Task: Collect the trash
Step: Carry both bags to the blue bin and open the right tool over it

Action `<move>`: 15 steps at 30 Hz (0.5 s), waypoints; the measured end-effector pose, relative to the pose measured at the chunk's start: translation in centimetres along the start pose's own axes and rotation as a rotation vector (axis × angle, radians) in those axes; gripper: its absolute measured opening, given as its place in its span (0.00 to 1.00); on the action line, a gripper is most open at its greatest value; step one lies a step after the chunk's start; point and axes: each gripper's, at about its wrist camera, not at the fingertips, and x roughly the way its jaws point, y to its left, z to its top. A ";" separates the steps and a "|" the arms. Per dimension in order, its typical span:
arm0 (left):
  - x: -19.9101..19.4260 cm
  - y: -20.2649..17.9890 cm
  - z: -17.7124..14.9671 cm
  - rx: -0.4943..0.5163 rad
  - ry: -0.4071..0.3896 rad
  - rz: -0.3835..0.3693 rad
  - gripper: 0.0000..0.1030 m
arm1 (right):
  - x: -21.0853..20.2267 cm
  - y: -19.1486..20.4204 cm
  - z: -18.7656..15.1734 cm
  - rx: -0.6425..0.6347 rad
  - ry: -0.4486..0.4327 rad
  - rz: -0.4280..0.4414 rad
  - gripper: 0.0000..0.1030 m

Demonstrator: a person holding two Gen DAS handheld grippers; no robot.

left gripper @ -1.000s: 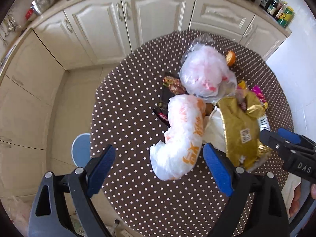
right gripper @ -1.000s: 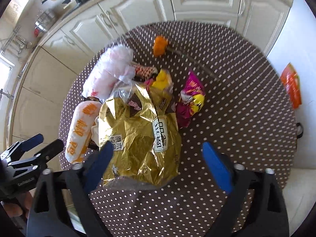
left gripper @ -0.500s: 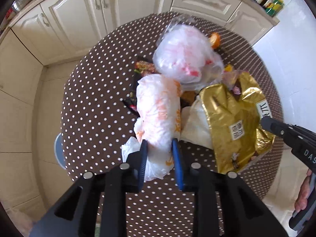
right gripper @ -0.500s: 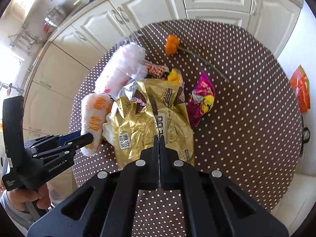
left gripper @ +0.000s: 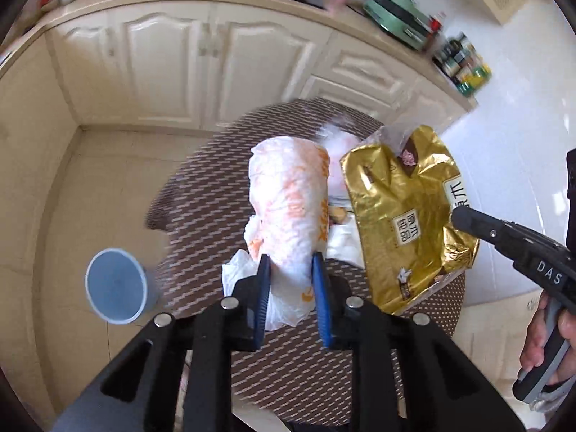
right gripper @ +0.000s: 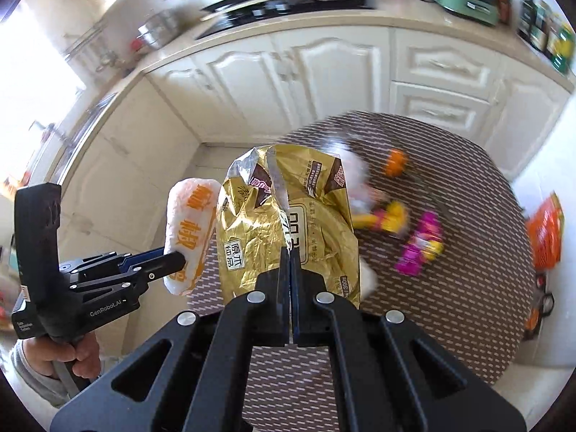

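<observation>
Two grips hold: left gripper (left gripper: 289, 277) pinches white bag (left gripper: 288, 198), right gripper (right gripper: 289, 266) gold bag (right gripper: 288, 223); we carry steadily to blue bin (left gripper: 115, 286).

"GenRobot.AI" on the left gripper (right gripper: 172, 260); "DAS" on the right gripper (left gripper: 457, 217); "原味" on the gold bag (right gripper: 288, 223).
</observation>
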 end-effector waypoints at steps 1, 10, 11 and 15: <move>-0.8 1.8 -0.3 -0.021 -0.008 0.003 0.21 | 0.8 1.8 0.3 -0.018 0.004 0.009 0.00; -4.9 22.0 -2.9 -0.176 0.018 0.157 0.21 | 14.8 17.8 -1.3 -0.063 0.167 0.104 0.00; -5.1 23.9 -3.3 -0.195 0.023 0.168 0.21 | 16.6 19.1 -1.6 -0.069 0.189 0.105 0.00; -4.7 31.5 -5.0 -0.259 0.059 0.215 0.21 | 24.6 24.7 -3.4 -0.116 0.277 0.089 0.00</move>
